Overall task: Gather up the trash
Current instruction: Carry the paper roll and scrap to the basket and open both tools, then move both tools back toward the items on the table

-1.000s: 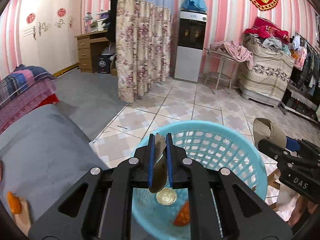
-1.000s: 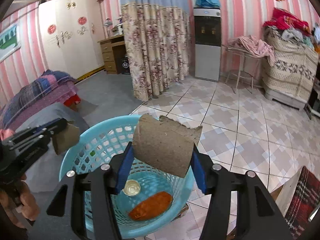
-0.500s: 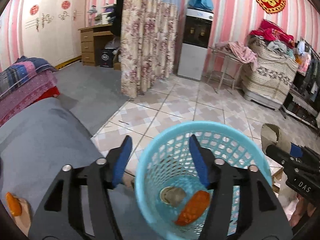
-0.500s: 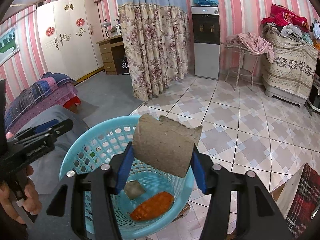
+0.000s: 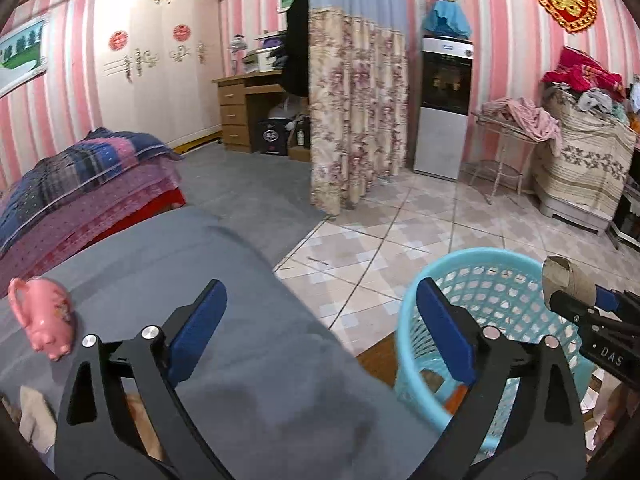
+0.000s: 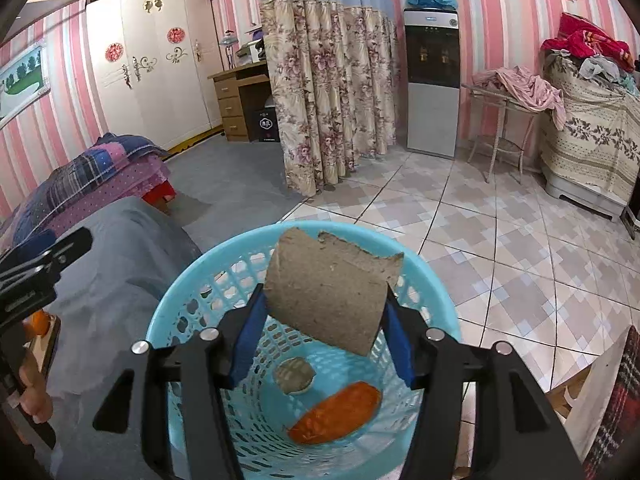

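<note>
A light blue plastic basket [image 6: 192,292] stands on the tiled floor beside a grey-covered table [image 6: 116,264]. Inside lie a flat grey cardboard scrap [image 6: 294,374] and an orange wrapper [image 6: 336,412]. My right gripper [image 6: 324,316] is shut on a cardboard tube [image 6: 332,286] and holds it above the basket's mouth. The tube also shows at the right of the left wrist view [image 5: 566,282]. My left gripper [image 5: 320,328] is open and empty over the grey cover [image 5: 240,344], left of the basket [image 5: 492,276].
A pink pig-shaped figurine [image 5: 44,318] lies on the grey cover at the left. A floral curtain [image 5: 352,120], a water dispenser [image 5: 444,108] and a wire rack with clothes [image 5: 516,136] stand beyond on the tiled floor. A plaid quilt pile [image 5: 76,184] is at the far left.
My left gripper opened and dropped its cardboard scrap into the basket, then moved left over the grey cover. My right gripper still holds the tube above the basket.
</note>
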A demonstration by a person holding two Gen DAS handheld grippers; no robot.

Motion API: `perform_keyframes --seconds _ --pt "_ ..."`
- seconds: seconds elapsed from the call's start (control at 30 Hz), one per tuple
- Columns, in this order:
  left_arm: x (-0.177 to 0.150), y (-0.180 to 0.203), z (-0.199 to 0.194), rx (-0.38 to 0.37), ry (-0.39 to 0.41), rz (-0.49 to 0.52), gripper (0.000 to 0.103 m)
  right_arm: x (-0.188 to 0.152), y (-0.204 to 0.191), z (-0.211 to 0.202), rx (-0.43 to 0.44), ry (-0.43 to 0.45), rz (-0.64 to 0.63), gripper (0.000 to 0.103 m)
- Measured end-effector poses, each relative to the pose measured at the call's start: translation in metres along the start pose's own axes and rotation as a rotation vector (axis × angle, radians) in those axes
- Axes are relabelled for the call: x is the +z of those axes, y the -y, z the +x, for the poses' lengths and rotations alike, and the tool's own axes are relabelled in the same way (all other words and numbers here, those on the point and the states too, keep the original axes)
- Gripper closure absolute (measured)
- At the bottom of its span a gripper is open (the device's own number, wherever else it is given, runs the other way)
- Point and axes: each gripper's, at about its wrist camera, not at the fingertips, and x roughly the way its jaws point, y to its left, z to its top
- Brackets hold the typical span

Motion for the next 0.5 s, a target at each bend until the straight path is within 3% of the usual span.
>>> perform_keyframes --seconds 0.13,0.23,0.5 --pt "-0.003 -0.012 -0.006 0.015 -0.002 -0.017 0.009 0.000 -0.005 0.001 0.003 0.004 0.003 0.034" --pt "-0.005 -0.021 -0.011 0.029 -0.003 -0.031 0.007 0.001 -0.008 -0.003 0.001 0.019 -0.001 0.017" --pt "-0.017 -0.039 -0.026 0.075 -0.010 -0.053 0.007 0.004 -0.013 -0.006 -0.009 0.015 0.001 0.015"
